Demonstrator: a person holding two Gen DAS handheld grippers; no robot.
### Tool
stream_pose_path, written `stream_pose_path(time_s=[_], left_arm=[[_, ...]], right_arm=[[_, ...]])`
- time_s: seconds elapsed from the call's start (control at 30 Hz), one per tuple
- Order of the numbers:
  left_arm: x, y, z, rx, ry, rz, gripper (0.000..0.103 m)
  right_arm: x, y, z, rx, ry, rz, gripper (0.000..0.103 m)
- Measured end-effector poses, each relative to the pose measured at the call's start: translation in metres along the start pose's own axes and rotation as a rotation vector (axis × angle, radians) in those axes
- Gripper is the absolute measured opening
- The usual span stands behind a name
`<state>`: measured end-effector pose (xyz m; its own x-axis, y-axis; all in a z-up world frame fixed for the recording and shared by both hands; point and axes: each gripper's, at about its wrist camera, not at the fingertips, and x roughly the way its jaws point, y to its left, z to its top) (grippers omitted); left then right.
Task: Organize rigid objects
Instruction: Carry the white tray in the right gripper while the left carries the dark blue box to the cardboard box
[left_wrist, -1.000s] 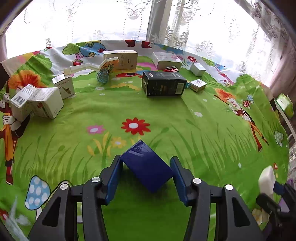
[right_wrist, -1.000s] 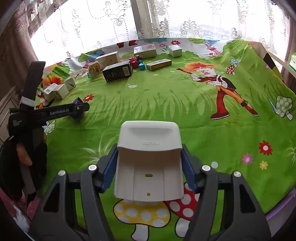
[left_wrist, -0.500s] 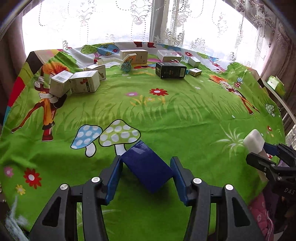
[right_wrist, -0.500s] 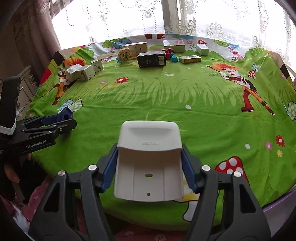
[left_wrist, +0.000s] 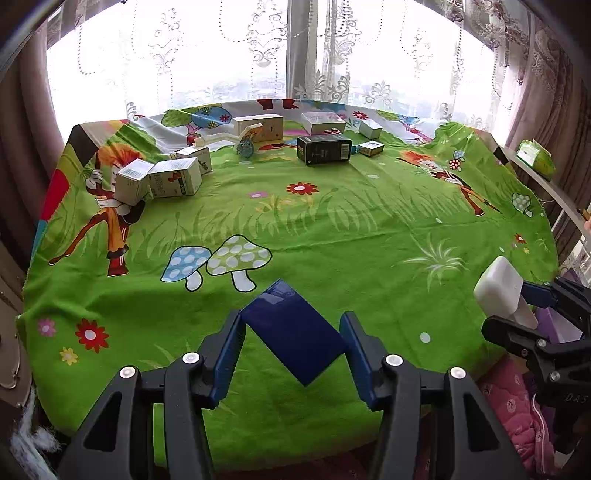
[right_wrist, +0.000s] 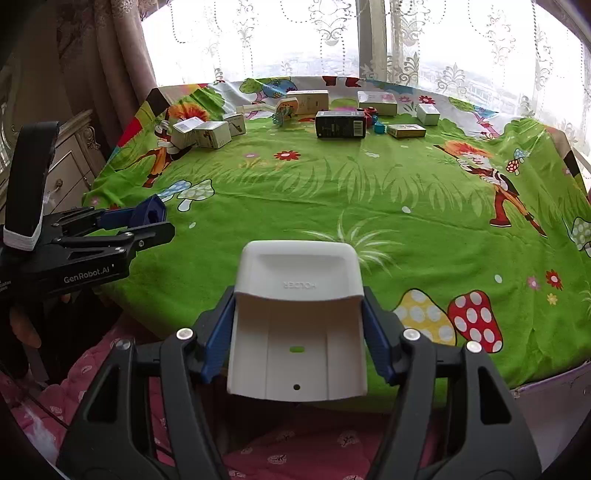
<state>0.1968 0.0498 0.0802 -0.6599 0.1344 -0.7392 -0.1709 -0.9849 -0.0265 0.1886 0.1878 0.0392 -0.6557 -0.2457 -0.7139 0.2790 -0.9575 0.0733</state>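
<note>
The left claw (left_wrist: 293, 341) grips a glossy dark-blue rectangular box (left_wrist: 293, 334) by two opposite corners, the box turned diamond-wise between the blue pads, above the near edge of a bench draped in a bright green cartoon-print cloth (left_wrist: 332, 236); the right claw (right_wrist: 297, 332) clamps a white moulded plastic holder (right_wrist: 297, 325), its curved lip facing forward and its side walls pressed against the pads, held over the near rim of the same bench; in the right wrist view the left claw (right_wrist: 147, 225) appears at the left edge, the blue box (right_wrist: 149, 212) between its fingers, while the left wrist view shows the white holder (left_wrist: 498, 290) at the far right; well apart from both, along the far side of the cloth, stand a black rectangular carton with a barcode (left_wrist: 324, 148), a pair of white cardboard cartons touching each other (left_wrist: 159, 179) at the left, a cream oblong carton (left_wrist: 260, 127) and several smaller pale boxes (left_wrist: 370, 128); lace curtains (left_wrist: 258, 55) hang over the bright window behind
</note>
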Motion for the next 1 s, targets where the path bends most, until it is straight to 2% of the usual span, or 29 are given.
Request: stream_pose_path(time_s=[0.23, 0.67, 1.0], left_arm=[[-0.014, -0.033, -0.003, 0.078, -0.009, -0.047, 0.054], [-0.038, -0.110, -0.008, 0.256, -0.021, -0.154, 0.054], [-0.046, -0.145, -0.014, 0.352, -0.011, -0.170, 0.054]], right_arm=[[-0.031, -0.010, -0.015, 0.008, -0.034, -0.027, 0.067], [-0.092, -0.063, -0.037, 0.109, -0.114, -0.126, 0.067], [-0.113, -0.090, -0.063, 0.185, -0.126, -0.150, 0.067]])
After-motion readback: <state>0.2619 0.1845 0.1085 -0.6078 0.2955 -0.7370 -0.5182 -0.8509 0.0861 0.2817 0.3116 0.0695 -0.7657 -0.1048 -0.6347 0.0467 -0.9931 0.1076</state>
